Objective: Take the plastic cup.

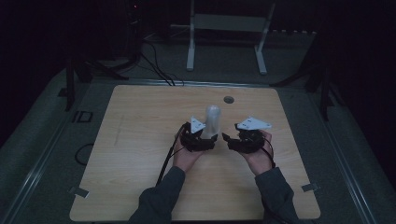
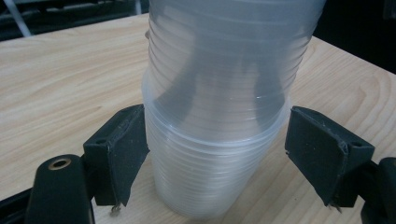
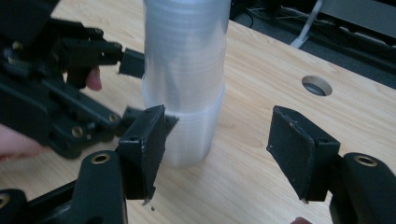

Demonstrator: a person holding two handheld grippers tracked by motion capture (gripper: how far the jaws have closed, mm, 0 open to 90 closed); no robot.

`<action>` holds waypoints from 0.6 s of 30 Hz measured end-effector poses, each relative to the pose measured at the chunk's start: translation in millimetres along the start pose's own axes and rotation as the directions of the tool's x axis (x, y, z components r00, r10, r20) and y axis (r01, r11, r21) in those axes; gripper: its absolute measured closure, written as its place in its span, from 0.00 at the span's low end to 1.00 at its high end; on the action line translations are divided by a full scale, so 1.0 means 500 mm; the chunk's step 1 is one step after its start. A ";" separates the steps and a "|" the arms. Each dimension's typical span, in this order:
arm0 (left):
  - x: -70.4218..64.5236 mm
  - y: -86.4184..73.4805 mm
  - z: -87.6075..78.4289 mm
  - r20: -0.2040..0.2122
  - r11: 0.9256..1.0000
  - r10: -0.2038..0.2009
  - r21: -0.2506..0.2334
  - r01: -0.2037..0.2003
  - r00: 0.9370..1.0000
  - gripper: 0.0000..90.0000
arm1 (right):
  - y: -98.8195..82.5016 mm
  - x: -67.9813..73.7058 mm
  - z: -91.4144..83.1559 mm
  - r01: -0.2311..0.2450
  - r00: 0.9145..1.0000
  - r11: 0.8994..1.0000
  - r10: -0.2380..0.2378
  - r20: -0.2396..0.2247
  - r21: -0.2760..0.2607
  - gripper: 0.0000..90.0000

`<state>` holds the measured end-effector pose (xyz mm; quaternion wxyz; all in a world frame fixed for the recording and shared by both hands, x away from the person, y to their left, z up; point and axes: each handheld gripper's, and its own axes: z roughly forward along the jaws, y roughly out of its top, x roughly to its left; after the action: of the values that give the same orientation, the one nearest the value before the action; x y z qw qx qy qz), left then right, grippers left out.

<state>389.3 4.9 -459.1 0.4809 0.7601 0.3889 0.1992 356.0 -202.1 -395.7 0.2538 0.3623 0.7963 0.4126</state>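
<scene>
Left gripper view: left gripper [image 2: 217,158] jaws straddle ribbed translucent cup stack [image 2: 219,107]; right gripper [image 3: 219,154] gapes.

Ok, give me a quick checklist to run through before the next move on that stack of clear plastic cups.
1. Stack of clear plastic cups upright on the light wooden table: ok, though its upper part leans a little in the left gripper view.
2. Left gripper around the stack's lower part: ok.
3. Left gripper's pads pressing on the cups: cannot tell; one pad touches, the other stands just off.
4. Right gripper open and empty: ok.
5. Right gripper lined up with the stack: not ok; the stack sits off to one side of its jaws.
</scene>
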 end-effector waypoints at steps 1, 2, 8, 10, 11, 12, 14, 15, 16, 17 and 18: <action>0.000 -0.001 0.001 0.001 1.000 0.003 0.000 -0.003 1.000 0.23 | 0.006 0.000 0.004 -0.006 1.000 1.000 0.005 -0.005 -0.008 0.41; 0.000 -0.001 0.002 -0.002 1.000 0.003 -0.002 -0.003 1.000 0.23 | 0.009 0.000 0.006 -0.006 1.000 1.000 0.006 -0.006 -0.010 0.41; 0.002 -0.004 0.005 0.000 1.000 -0.002 -0.002 0.002 1.000 0.25 | 0.028 0.000 0.017 -0.027 0.999 0.999 0.027 -0.018 -0.030 0.41; 0.003 -0.005 0.005 -0.001 1.000 -0.002 -0.004 0.002 1.000 0.25 | 0.033 0.001 0.021 -0.029 0.999 0.999 0.028 -0.022 -0.036 0.41; 0.003 -0.006 0.005 -0.002 1.000 -0.001 -0.004 0.001 1.000 0.25 | 0.034 0.001 0.022 -0.027 0.999 0.999 0.026 -0.023 -0.039 0.41; 0.003 -0.006 0.005 -0.004 1.000 0.000 -0.004 0.000 1.000 0.26 | 0.037 0.002 0.023 -0.031 0.999 0.999 0.030 -0.026 -0.043 0.41; 0.003 -0.007 0.006 -0.004 1.000 0.002 -0.004 -0.002 1.000 0.26 | 0.041 0.002 0.026 -0.035 0.999 0.998 0.033 -0.034 -0.049 0.41; 0.003 -0.007 0.006 -0.004 1.000 0.002 -0.006 -0.002 1.000 0.26 | 0.044 0.003 0.028 -0.036 0.999 0.998 0.034 -0.037 -0.050 0.41; 0.003 -0.007 0.006 -0.004 1.000 0.002 -0.006 -0.002 1.000 0.26 | 0.047 0.004 0.029 -0.035 0.999 0.998 0.033 -0.041 -0.052 0.41; 0.003 -0.008 0.006 -0.004 1.000 0.001 -0.006 -0.001 1.000 0.26 | 0.047 0.004 0.029 -0.035 0.999 0.998 0.033 -0.041 -0.052 0.41; 0.003 -0.008 0.006 -0.004 1.000 0.001 -0.006 -0.001 1.000 0.26 | 0.054 0.006 0.031 -0.030 0.999 0.998 0.028 -0.045 -0.057 0.41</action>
<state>390.9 5.3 -464.1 0.4825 0.7585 0.3886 0.2021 375.1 -181.8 -381.7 0.2406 0.3572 0.7842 0.4468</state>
